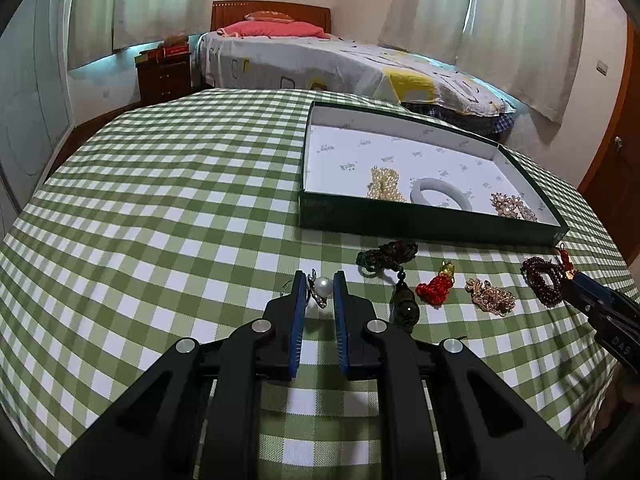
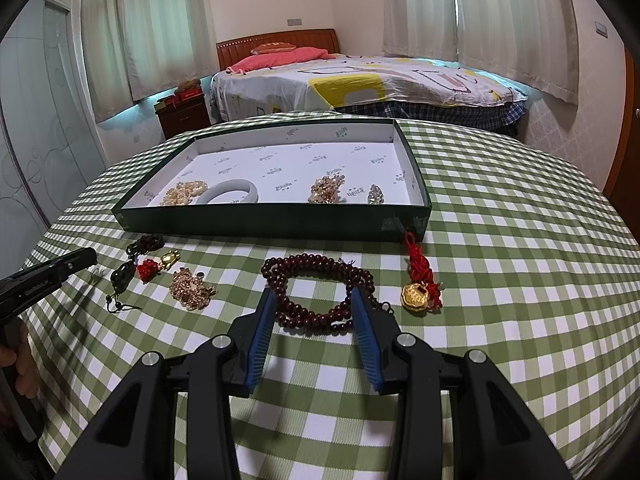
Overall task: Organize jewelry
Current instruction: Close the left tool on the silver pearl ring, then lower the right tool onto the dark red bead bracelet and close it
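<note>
My left gripper is shut on a white pearl brooch, low over the checked cloth. In the right wrist view the brooch is hidden behind that gripper. My right gripper straddles the near side of a dark red bead bracelet that lies on the cloth, and its pads press the loop from both sides. The green tray holds a pearl strand, a pale bangle and gold brooches.
Loose on the cloth before the tray lie a dark pendant cord, a red knot charm, a gold chain piece and a red knot with a gold lock. A bed stands behind the table.
</note>
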Motion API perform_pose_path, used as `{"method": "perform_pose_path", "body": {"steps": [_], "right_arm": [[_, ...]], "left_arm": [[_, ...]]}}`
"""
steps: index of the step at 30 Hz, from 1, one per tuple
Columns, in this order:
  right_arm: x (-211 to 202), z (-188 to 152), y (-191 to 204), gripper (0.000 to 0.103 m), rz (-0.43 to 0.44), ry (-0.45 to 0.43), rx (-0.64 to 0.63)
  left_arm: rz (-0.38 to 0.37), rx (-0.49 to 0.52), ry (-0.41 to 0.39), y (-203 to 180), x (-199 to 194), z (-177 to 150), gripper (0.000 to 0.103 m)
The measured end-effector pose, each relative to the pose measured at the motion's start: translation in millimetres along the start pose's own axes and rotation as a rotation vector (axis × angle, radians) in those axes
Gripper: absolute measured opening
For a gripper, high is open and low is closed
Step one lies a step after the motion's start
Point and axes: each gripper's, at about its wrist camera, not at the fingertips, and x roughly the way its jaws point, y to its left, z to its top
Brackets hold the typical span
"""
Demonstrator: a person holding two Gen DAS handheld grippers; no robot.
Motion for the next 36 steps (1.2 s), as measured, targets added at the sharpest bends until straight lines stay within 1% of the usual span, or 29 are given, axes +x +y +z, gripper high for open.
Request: {"method": "perform_pose_path", "body": {"steps": [3, 4, 6, 9, 11, 16, 20, 23, 25, 26, 28, 30, 33, 36], "right_arm": [[3, 3, -1, 0.04, -0.003, 0.008, 0.003], [4, 4, -1, 0.042, -0.001, 0.014, 0.004], [8, 6, -1, 0.051, 0.003, 0.032, 0.005], [13, 9, 1, 0.06, 0.003, 0.044, -0.004], [18, 12, 3, 0.063, 0.002, 0.057, -0.017], [26, 18, 6, 0.064, -0.013, 0.07, -0.037], [35, 24, 8, 0.07, -0.024, 0.093, -0.062], [40, 26, 11, 0.07, -0.038, 0.104, -0.09], [41, 25, 12, 0.064, -0.041, 0.106, -0.094], [41, 24, 12, 0.056, -0.049, 0.106, -0.101], [40, 22, 12, 0.051, -0.051, 0.106, -0.107], [38, 20, 9, 0.041, -0.032, 0.101, -0.084], [35, 17, 8, 0.024, -0.02, 0.09, -0.078], [32, 14, 9, 0.021, -0.01, 0.081, -0.079]], "left_arm": [[0.002, -0.004, -0.005, 1, -1, 2, 0.014], [0.003, -0.006, -0.005, 2, -2, 2, 0.014], [0.004, -0.009, -0.005, 3, -1, 3, 0.014], [0.005, -0.011, -0.004, 4, -1, 3, 0.014], [0.004, -0.011, -0.003, 4, -1, 3, 0.014], [0.005, -0.014, -0.001, 5, 0, 3, 0.014], [0.003, -0.019, 0.005, 7, 2, 3, 0.014], [0.004, -0.019, 0.004, 7, 2, 2, 0.014], [0.004, -0.019, 0.003, 7, 3, 3, 0.014], [0.004, -0.019, 0.004, 7, 3, 3, 0.014], [0.004, -0.02, 0.005, 7, 3, 2, 0.014], [0.004, -0.021, 0.007, 7, 4, 2, 0.014], [0.003, -0.02, 0.006, 7, 4, 2, 0.014], [0.004, -0.021, 0.004, 7, 4, 2, 0.014]]}}
